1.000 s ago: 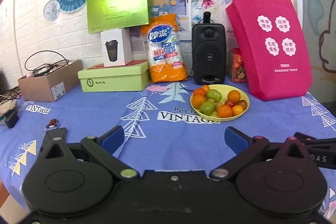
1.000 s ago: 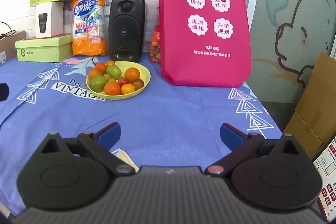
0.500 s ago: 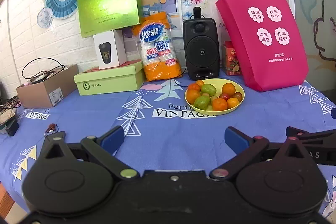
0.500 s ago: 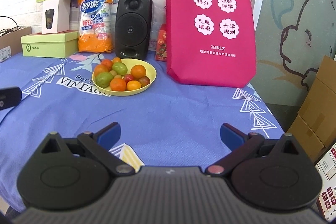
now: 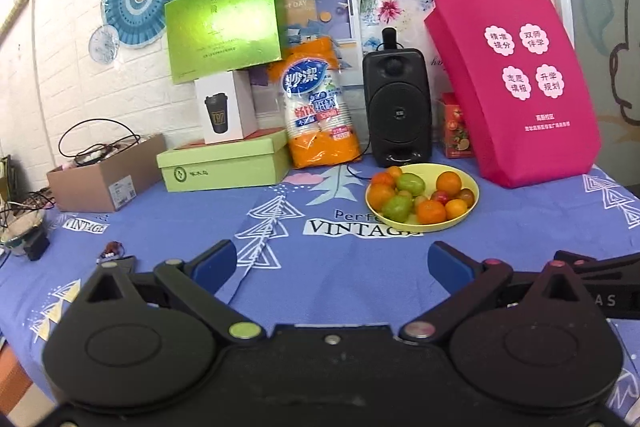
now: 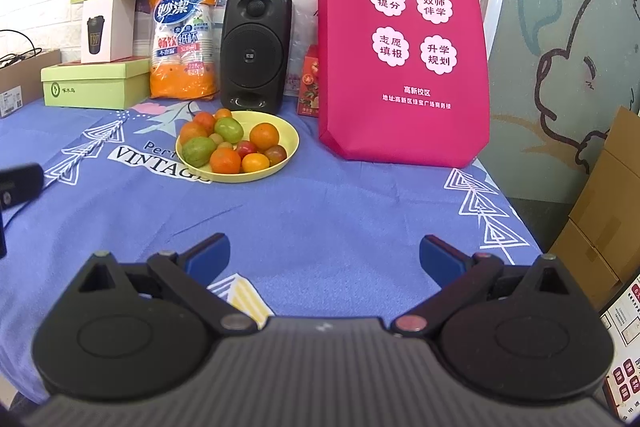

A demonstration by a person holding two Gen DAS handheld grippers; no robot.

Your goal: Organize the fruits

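A yellow plate (image 5: 471, 184) (image 6: 291, 135) stands on the blue tablecloth and holds several fruits: oranges (image 5: 448, 182) (image 6: 264, 136), green fruits (image 5: 397, 207) (image 6: 228, 129) and small red tomatoes (image 6: 245, 148). My left gripper (image 5: 332, 265) is open and empty, low over the cloth, well short of the plate. My right gripper (image 6: 324, 257) is open and empty, also short of the plate, which lies ahead to its left. Part of the right gripper (image 5: 600, 267) shows at the right edge of the left wrist view.
A pink tote bag (image 5: 516, 87) (image 6: 404, 59) stands right of the plate. A black speaker (image 5: 397, 111) (image 6: 256, 47), an orange cup pack (image 5: 320, 107), green boxes (image 5: 224, 167) and a cardboard box (image 5: 108, 175) line the back. Table edge and cartons (image 6: 600, 219) lie right.
Both grippers have drifted slightly; the plate sits a little higher and nearer in both views. Both stay open and empty.
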